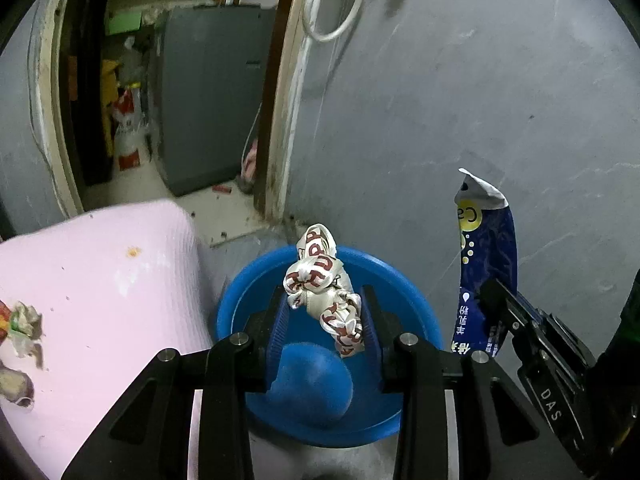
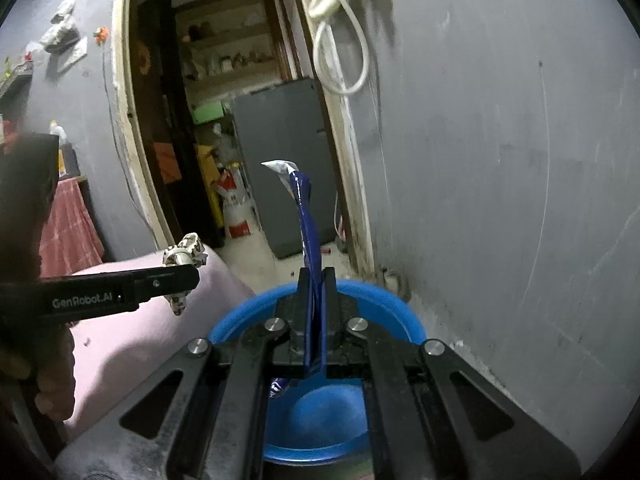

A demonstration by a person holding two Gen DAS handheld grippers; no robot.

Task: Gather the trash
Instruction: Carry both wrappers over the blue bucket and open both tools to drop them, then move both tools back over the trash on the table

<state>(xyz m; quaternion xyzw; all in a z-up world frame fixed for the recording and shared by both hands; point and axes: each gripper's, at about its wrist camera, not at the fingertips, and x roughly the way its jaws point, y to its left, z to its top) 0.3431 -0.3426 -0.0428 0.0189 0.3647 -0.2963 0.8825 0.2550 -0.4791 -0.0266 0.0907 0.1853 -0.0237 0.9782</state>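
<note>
While both claws hang over the blue basin, more scraps lie at the far left on the pink cloth beside it. The left claw is clamped on a crumpled white wrapper with red letters, held above the basin's hollow. To its right, the right claw is closed flat on a long blue packet, which stands upright over the basin's far rim. Behind both, the grey wall carries a looped white cable, beside an open doorway.
</note>
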